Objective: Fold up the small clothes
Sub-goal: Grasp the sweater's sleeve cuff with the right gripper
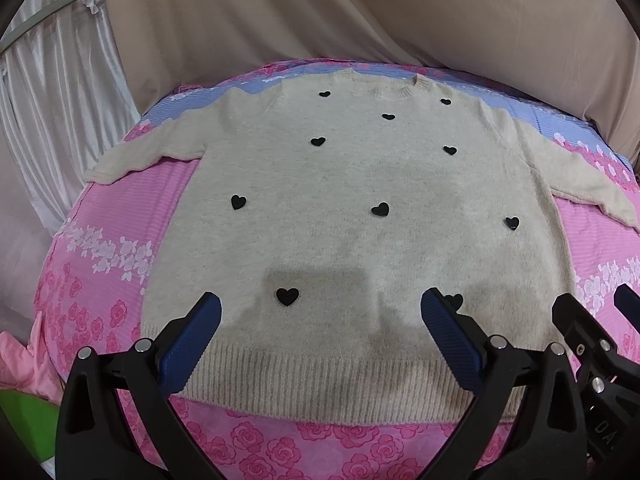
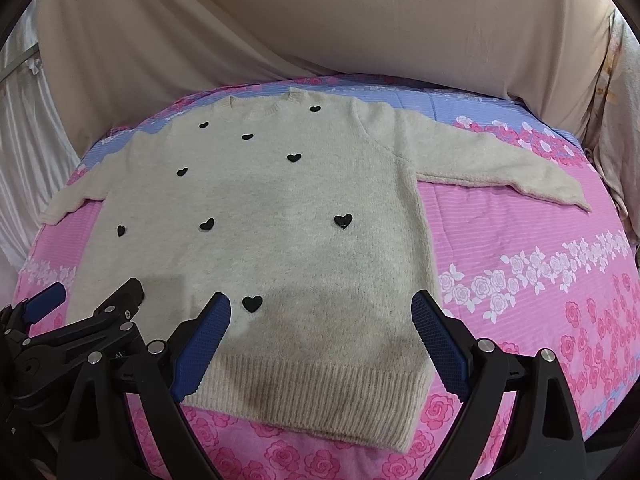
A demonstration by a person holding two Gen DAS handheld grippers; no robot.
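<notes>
A cream knit sweater (image 1: 352,184) with small black hearts lies flat, front up, on a pink floral bedsheet (image 1: 108,240), collar far, ribbed hem near, both sleeves spread out to the sides. It also shows in the right wrist view (image 2: 264,208). My left gripper (image 1: 320,308) is open and empty, hovering over the hem's middle. My right gripper (image 2: 320,308) is open and empty, over the hem's right part. Each gripper shows at the edge of the other's view: the right gripper (image 1: 600,312) and the left gripper (image 2: 88,296).
A beige draped cloth (image 1: 360,12) hangs behind the bed. White curtains (image 1: 52,100) hang at the left. A pink garment (image 1: 20,364) and something green (image 1: 24,420) lie at the near left edge. The sheet (image 2: 540,280) extends right of the sweater.
</notes>
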